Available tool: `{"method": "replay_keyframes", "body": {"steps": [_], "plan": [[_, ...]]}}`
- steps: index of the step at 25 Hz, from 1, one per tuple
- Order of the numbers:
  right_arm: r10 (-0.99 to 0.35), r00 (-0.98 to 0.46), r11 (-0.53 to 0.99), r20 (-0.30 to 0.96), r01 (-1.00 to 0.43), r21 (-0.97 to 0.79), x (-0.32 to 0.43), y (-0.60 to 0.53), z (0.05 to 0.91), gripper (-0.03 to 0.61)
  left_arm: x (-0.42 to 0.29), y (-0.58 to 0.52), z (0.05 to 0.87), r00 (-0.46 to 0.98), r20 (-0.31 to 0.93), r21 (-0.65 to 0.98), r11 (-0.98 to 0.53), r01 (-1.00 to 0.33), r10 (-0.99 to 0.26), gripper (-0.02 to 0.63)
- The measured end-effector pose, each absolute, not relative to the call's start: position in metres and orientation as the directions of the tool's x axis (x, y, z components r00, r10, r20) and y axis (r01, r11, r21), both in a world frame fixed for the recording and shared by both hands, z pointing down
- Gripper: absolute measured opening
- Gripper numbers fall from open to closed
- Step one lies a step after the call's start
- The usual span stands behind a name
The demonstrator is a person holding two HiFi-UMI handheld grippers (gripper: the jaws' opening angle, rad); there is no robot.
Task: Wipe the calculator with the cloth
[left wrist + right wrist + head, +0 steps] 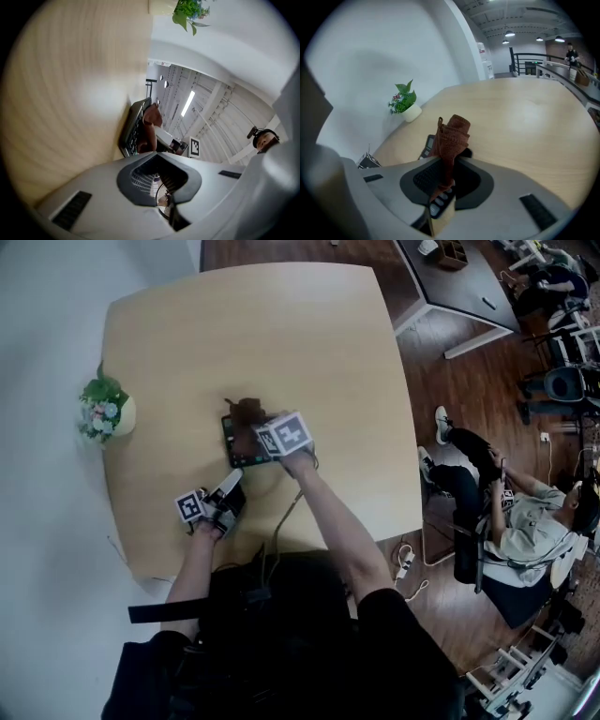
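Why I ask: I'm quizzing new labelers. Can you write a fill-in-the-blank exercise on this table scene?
1. The right hand-held gripper is shut on a brown ____.
2. Beneath it on the table lies a dark ____.
3. The left hand-held gripper is shut and holds ____.
4. A potted ____ stands near the table's edge.
Missing: cloth; calculator; nothing; plant.
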State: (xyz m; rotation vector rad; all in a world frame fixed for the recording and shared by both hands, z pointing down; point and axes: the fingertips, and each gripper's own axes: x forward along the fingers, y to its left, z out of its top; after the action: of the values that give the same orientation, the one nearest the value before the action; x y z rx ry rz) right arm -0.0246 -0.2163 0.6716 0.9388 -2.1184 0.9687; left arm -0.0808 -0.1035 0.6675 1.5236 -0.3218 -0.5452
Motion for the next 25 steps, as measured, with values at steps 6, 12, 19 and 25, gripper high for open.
{"method": "replay_keyframes", "body": {"steps": [6, 12, 19, 25], "plan": [[-0.432, -0.413, 0.363, 0.802, -0.894, -0.265, 0.058, -0.207, 0.665, 0.064, -0.079, -0.104, 0.665, 0.844, -0.134, 0.991, -0.047, 0.128, -0.519, 0.014], [-0.437, -0.641, 0.425, 0.631, -0.766, -0.483, -0.028, -0.208, 0.607, 0.064, -0.082, -0.105, 0.665, 0.845, -0.138, 0.99, -0.04, 0.137, -0.517, 0.014], [-0.266, -0.628, 0.559, 0.731, -0.718, -0.414, -0.111, -0.207, 0.657, 0.066, -0.08, -0.101, 0.667, 0.843, -0.134, 0.99, -0.038, 0.134, -0.521, 0.014], [-0.308, -0.521, 0.49, 0.796, -0.804, -0.337, -0.031, -0.204, 0.671, 0.066, -0.082, -0.103, 0.668, 0.845, -0.129, 0.991, -0.038, 0.128, -0.519, 0.014]]}}
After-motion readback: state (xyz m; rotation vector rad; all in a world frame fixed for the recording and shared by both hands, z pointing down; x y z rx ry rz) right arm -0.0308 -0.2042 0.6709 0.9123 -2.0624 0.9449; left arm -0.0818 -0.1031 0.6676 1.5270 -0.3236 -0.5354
